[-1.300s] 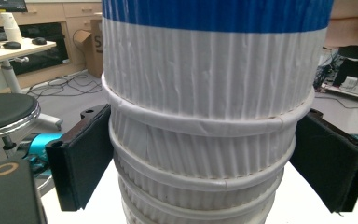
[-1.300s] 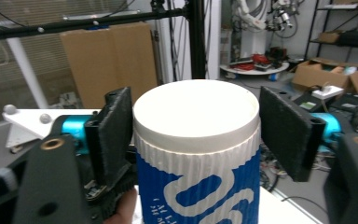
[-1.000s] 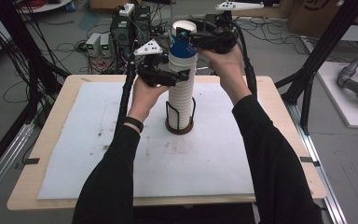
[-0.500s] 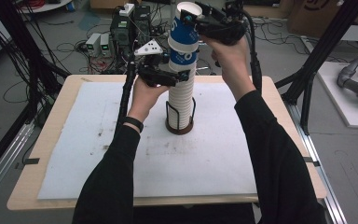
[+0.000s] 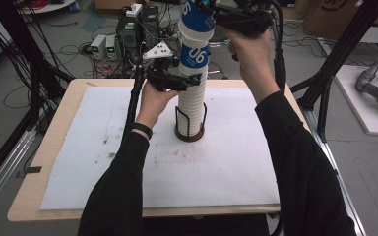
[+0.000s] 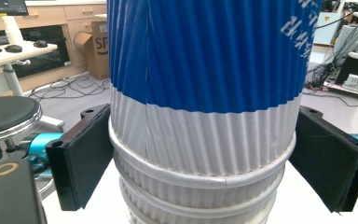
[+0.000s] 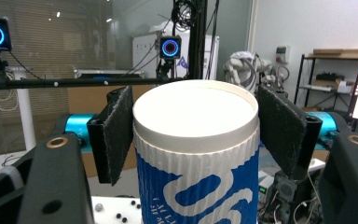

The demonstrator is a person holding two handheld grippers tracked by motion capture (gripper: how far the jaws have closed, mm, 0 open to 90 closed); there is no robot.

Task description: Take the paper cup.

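Note:
A tall stack of ribbed paper cups (image 5: 192,101) stands in a dark wire holder (image 5: 189,132) on the white mat. My left gripper (image 5: 189,81) is shut on the stack just under a blue-and-white cup (image 5: 195,55); its pads (image 6: 81,158) press the rims at both sides of that cup (image 6: 205,70). My right gripper (image 5: 211,12) is shut on the topmost blue cup (image 5: 197,17), raised high above the table. Its pads (image 7: 279,126) clamp the cup (image 7: 196,149) just below the white rim. The raised cup's lower end still meets the rim of the cup beneath.
The white mat (image 5: 103,147) covers a wooden table (image 5: 29,196). Cables and electronics boxes (image 5: 128,34) lie on the floor behind the table. Black frame legs (image 5: 334,73) stand at the right and left. Both forearms in black sleeves reach in from the bottom.
My right gripper has risen with the top cup, drawing it up out of the stack. The left gripper and the stack have stayed put.

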